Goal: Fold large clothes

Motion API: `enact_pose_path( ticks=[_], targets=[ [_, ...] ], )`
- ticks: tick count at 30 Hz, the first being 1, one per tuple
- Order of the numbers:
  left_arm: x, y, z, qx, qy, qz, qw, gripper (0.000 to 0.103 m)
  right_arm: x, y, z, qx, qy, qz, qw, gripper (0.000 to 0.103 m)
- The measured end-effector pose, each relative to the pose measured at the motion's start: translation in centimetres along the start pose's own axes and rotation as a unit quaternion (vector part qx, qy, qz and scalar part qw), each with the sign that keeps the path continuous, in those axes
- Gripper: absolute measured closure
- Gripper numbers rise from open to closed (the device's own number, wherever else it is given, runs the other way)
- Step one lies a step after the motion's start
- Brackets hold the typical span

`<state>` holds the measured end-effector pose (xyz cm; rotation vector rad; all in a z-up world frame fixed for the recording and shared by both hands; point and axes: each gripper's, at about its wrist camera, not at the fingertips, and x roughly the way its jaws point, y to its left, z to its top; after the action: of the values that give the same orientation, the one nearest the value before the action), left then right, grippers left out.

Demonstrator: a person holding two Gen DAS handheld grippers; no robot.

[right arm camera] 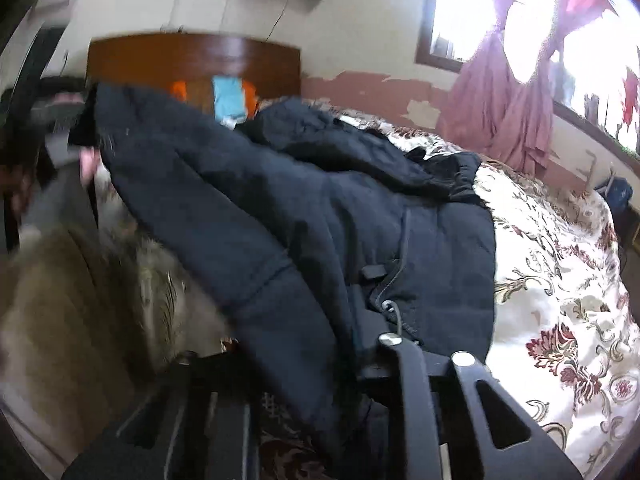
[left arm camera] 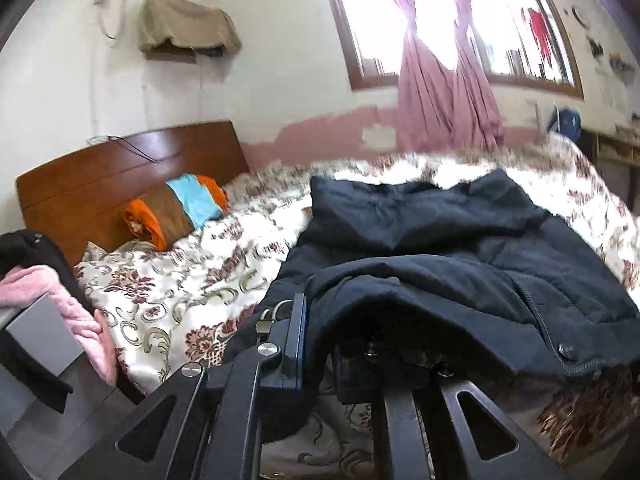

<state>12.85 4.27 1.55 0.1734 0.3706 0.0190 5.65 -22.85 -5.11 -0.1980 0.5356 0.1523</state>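
A dark navy padded jacket lies spread on the floral quilt of a bed. In the left wrist view its near edge is lifted and drapes over my left gripper, which is shut on the fabric; one blue-edged finger shows beside the cloth. In the right wrist view the jacket rises in a long fold toward the upper left. My right gripper is shut on its hem near a cord toggle, and the cloth hides the left finger.
A wooden headboard and an orange, brown and blue pillow sit at the bed's far end. A pink garment and a grey box lie left of the bed. Pink curtains hang at the window behind.
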Motion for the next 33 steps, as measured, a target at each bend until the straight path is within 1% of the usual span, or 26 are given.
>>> enact_pose_path(
  ticks=[2, 4, 6, 8, 9, 13, 15, 16, 19, 22, 26, 30, 33],
  targets=[
    [-1.0, -0.1, -0.5, -0.015, -0.015, 0.01, 0.9997, 0.093, -1.6, -0.6, 0.6, -0.006, -0.031, -0.002, 0.999, 0.094],
    [-2.1, -0.1, -0.9, -0.04, -0.025, 0.011, 0.9988, 0.094, -2.9, -1.1, 0.7, -0.011, -0.056, 0.0, 0.998, 0.095],
    [-3.5, 0.3, -1.2, -0.068, -0.034, 0.004, 0.9971, 0.094, -5.2, -2.0, 0.8, -0.004, -0.101, 0.014, 0.995, 0.095],
    [-5.2, 0.8, -1.5, -0.091, -0.04, -0.003, 0.9951, 0.094, -6.9, -2.7, 0.9, -0.003, -0.133, 0.021, 0.991, 0.095],
    [-6.3, 0.9, -1.6, -0.099, -0.046, -0.007, 0.994, 0.094, -7.4, -2.8, 1.0, -0.005, -0.141, 0.022, 0.99, 0.095],
    [-10.2, 1.1, -1.3, -0.102, -0.064, -0.003, 0.9927, 0.095, -11.4, -3.0, 1.8, -0.022, -0.183, 0.023, 0.983, 0.095],
    [-12.2, 1.2, -0.7, -0.11, -0.082, -0.001, 0.9905, 0.095, -13.5, -3.0, 2.5, -0.036, -0.211, 0.017, 0.977, 0.095],
    [-13.4, 1.2, -0.2, -0.114, -0.098, 0.0, 0.9886, 0.095, -14.1, -3.0, 2.9, -0.042, -0.221, 0.012, 0.974, 0.095],
    [-15.3, 0.8, 1.0, -0.106, -0.127, 0.004, 0.9862, 0.095, -15.4, -3.3, 4.0, -0.044, -0.246, -0.001, 0.968, 0.095],
    [-15.4, 0.6, 2.4, -0.099, -0.141, -0.002, 0.985, 0.095, -14.6, -3.9, 5.3, -0.032, -0.255, -0.014, 0.966, 0.095],
    [-13.8, 0.3, 4.1, -0.092, -0.145, -0.009, 0.9851, 0.095, -12.0, -4.5, 7.6, -0.019, -0.263, -0.033, 0.964, 0.095],
    [-11.8, 0.1, 5.3, -0.087, -0.145, -0.003, 0.9857, 0.095, -9.3, -4.7, 9.7, -0.014, -0.272, -0.055, 0.961, 0.095],
    [-9.9, -0.1, 5.7, -0.084, -0.14, 0.004, 0.9865, 0.095, -7.5, -4.8, 10.7, 0.001, -0.274, -0.059, 0.96, 0.095]
  ],
)
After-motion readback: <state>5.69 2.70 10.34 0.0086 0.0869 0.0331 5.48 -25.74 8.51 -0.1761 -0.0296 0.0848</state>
